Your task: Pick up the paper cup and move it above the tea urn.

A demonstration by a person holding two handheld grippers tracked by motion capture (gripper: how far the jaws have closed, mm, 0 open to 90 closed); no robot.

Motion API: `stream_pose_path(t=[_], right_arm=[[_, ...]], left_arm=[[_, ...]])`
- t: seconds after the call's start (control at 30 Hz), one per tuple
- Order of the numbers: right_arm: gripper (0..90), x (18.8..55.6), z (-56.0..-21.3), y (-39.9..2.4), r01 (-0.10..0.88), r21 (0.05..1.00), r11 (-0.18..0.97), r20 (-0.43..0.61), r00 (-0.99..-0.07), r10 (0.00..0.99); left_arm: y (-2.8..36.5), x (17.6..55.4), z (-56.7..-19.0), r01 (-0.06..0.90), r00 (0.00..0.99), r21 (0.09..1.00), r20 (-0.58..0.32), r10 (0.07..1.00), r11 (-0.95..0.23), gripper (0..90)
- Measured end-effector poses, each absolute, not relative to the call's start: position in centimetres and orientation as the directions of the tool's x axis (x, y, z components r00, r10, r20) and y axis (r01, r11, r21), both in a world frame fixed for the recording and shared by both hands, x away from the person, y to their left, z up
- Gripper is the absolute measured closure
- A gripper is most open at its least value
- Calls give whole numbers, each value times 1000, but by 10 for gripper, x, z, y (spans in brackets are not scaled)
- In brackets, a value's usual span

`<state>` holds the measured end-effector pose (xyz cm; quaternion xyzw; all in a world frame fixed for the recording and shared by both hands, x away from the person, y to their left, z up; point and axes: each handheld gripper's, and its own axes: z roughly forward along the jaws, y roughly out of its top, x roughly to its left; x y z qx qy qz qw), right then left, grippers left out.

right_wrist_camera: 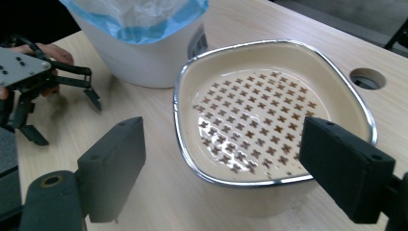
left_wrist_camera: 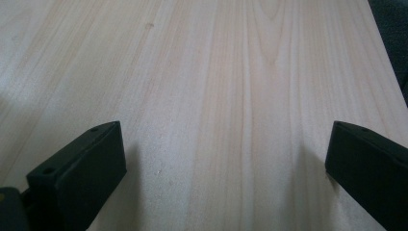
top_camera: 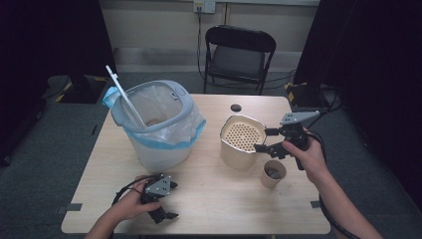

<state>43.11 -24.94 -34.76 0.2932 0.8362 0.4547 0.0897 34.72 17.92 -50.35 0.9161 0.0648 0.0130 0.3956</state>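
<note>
Left gripper [top_camera: 161,201] rests near the front edge of the desk [top_camera: 214,209], toward the front left corner, with its jaws wide apart and nothing between them. In the left gripper view there is just bare wood under it.

Right gripper [top_camera: 263,140] is near the right edge, with its jaws apart too. They reach toward the strainer pot [top_camera: 241,141], close by its rim but not pinching it yet. In the right gripper view the pot [right_wrist_camera: 269,120] sits just ahead, between the two jaws.

To do this step well, I think the gripper should go slow. One jaw should slip inside the rim and one outside, then squeeze on the wall. The rim looks shiny and smooth, so a crooked pinch could slide off or tip the pot.

Now the holders, near to far. A paper cup [top_camera: 273,174] stands just in front of the right gripper. Something dark lies in it, but I cannot tell what. The pot has a floor full of little holes and looks empty. Farther back on the left side stands a bin [top_camera: 157,129] with a plastic bag in it. A white stick [top_camera: 124,94] leans out of it, and a bit of brown stuff lies at the bottom.
</note>
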Motion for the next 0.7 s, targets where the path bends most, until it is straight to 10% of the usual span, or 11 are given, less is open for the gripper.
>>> stream_pose_path(t=[0.7], right_arm=[[175, 413, -373, -274, 414, 812, 412, 90, -786, 612]], left_arm=[[180, 348, -503, 101, 992, 723, -21, 123, -683, 0]])
